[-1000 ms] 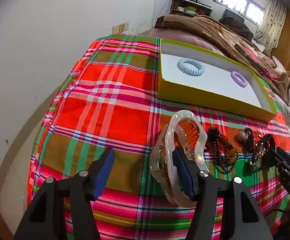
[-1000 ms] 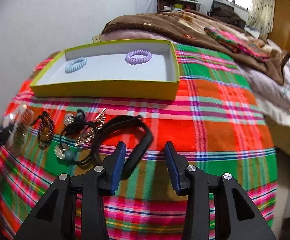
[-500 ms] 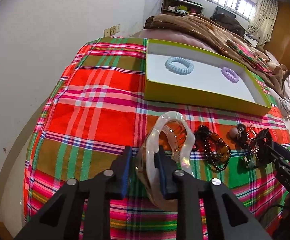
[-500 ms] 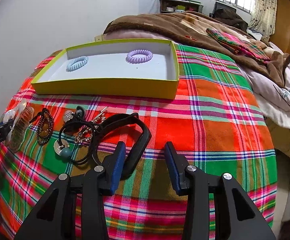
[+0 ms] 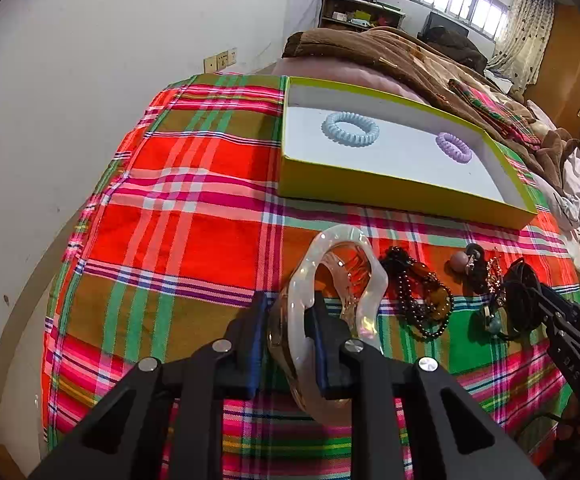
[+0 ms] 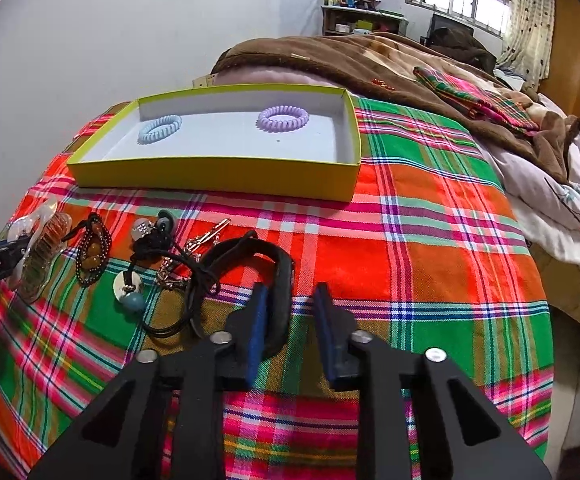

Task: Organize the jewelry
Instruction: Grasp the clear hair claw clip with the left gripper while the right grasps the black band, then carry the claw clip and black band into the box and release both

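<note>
**Now clamped on the hair claw, right side narrowing near the black band**

Now my left gripper (image 5: 286, 334) has just been closing, and its blue pads press on both sides of the pearly hair claw (image 5: 332, 292), which lies on the plaid cloth (image 5: 186, 232) with one loop pinched between them. Just right of the claw sits the dark beaded bracelet (image 5: 418, 296), then a tangle of pendants and black cord (image 5: 486, 280).

My right gripper (image 6: 288, 328) has just been narrowing too, but I see only plaid cloth in the gap between its pads. The black band (image 6: 258, 276) curves past the outer face of its left finger (image 6: 256, 328); whether they touch I cannot tell. So that gripper stands apart, holding nothing.

Beyond the row of pieces lies the yellow-green box (image 6: 214, 176), shallow and white inside. A pale blue coil tie (image 6: 160, 128) rests toward its left end and a lilac coil tie (image 6: 283, 118) nearer the middle, well apart from each other.
</note>
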The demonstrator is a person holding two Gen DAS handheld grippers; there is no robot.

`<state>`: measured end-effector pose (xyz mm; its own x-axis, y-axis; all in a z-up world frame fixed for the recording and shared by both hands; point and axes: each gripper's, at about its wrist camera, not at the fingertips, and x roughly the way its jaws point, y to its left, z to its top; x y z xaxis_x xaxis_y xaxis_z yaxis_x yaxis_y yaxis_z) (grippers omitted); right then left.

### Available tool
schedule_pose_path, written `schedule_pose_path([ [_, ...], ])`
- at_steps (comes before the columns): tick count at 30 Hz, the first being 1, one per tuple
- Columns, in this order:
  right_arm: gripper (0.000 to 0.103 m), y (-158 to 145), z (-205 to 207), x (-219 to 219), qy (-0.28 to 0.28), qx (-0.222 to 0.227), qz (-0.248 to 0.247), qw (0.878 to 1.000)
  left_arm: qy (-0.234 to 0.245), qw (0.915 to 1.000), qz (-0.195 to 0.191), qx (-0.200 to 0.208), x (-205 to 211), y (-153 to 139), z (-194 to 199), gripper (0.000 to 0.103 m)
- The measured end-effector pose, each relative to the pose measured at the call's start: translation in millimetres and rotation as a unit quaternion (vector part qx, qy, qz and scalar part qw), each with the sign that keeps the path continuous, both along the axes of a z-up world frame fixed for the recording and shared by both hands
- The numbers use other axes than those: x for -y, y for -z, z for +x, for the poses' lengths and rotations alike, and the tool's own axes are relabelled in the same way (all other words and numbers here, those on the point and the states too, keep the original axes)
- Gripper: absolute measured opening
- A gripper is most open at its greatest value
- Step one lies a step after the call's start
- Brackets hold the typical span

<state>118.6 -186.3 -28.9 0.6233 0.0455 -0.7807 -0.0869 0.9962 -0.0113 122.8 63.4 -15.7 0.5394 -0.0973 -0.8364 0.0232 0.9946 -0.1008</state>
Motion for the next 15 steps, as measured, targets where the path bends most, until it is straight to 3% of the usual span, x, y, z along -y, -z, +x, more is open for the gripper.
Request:
schedule_pose_path([
  [2, 0.013, -0.1, -0.5, -0.5, -0.002, 0.000, 0.000, 1.000, 0.001, 1.0000, -0.003, -0.001, 0.5, -0.3, -0.7, 0.022],
  [15, 0.013, -6.6, -6.7, 5.4, 0.009, 0.014, 0.001, 1.000, 0.004, 0.9999, -0.008, 0.006, 2.0, -5.9, -6.9, 0.020],
])
